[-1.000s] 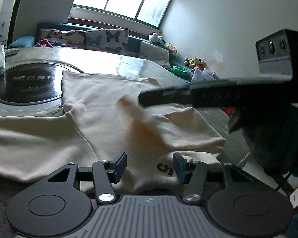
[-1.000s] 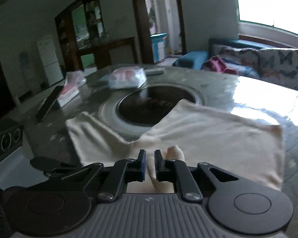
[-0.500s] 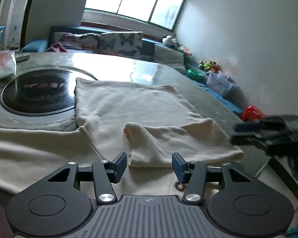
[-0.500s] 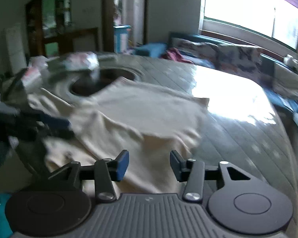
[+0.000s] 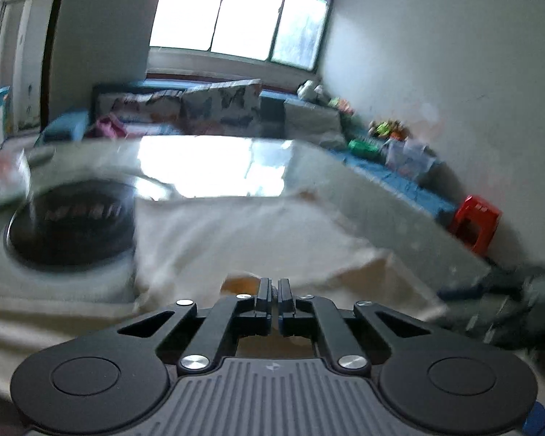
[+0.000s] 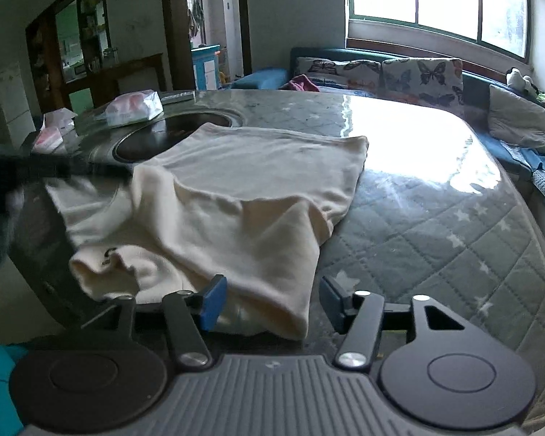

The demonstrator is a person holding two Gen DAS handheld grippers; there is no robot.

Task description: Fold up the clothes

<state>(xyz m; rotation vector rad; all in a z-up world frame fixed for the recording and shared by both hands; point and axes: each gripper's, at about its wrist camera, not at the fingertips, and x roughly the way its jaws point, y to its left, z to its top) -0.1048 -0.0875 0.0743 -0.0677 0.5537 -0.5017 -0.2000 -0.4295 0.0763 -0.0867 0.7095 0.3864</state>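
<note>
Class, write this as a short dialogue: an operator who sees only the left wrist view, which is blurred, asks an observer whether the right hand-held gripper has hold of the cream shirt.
Operator: Is the right one gripping?
Observer: No. The right hand-held gripper has its jaws opening, and the cream shirt has a fold lying between them.
Operator: Anything beyond the shirt?
Observer: A tissue pack on the table.
Operator: And my left hand-held gripper?
Observer: Only a dark blur at that view's left edge.

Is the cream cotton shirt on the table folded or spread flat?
Partly folded: the cream cotton shirt has one side flap doubled over its body; the rest lies spread.
</note>
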